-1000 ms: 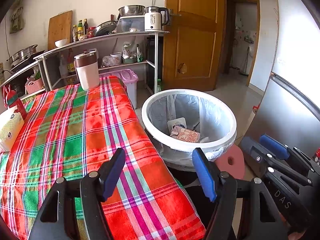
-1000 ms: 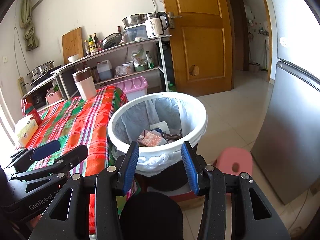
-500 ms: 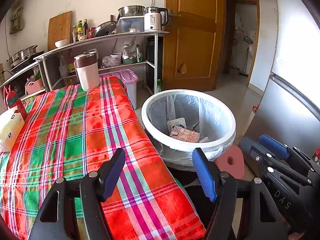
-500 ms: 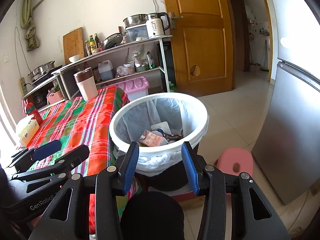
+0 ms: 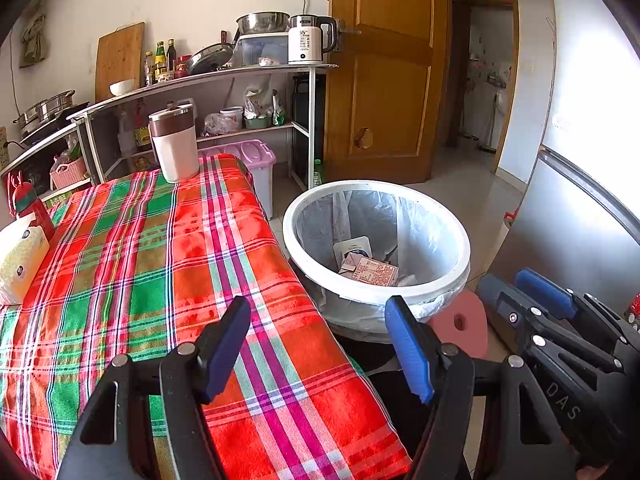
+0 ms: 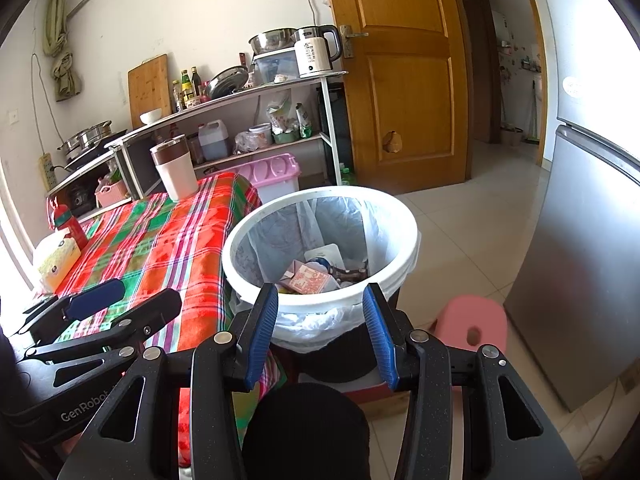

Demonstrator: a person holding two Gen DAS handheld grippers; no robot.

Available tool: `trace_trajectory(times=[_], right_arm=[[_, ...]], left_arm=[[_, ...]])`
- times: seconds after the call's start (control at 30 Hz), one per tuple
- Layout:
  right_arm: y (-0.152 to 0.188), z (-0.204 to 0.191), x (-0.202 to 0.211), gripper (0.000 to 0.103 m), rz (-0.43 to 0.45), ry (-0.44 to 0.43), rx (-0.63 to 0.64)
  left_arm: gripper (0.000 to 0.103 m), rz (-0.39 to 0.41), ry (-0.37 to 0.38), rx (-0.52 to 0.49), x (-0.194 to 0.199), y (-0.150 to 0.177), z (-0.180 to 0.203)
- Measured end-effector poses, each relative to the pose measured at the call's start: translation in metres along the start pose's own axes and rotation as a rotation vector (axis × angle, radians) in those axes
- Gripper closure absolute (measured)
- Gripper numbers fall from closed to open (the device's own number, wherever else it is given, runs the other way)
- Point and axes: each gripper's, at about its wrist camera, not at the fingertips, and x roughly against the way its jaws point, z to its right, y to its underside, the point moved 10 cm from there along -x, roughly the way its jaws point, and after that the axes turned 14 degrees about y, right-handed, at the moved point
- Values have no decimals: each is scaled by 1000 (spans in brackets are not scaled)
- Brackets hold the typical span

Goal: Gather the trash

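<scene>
Both jaws stand apart and empty: the left hand-held gripper (image 5: pixel 318 344) over the plaid-clothed counter (image 5: pixel 132 248), the right hand-held gripper (image 6: pixel 320 322) before the lined trash bin (image 6: pixel 400 276). The trash, a pink carton (image 6: pixel 306 278) (among other scraps), already lies inside. A careless reach could snag the liner or tip the bin.

Your widest free room is the bare middle of the plaid tablecloth (image 5: pixel 132 264); only the tumbler (image 5: pixel 174 142) at its far end and the tissue pack (image 5: pixel 18 258) and red bottle (image 5: pixel 30 206) on its left edge stand in the way. The trash bin (image 6: pixel 320 304) mouth is unobstructed, just beside the table, with a pink stool (image 6: pixel 472 326) near it on the floor
</scene>
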Motion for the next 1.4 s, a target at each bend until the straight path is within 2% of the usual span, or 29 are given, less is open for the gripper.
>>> trace_trajectory(times=[1.4], right_arm=[[1,0,0,58,-5,-5,-2]], left_arm=[[32,-3,6,0,2,1,1]])
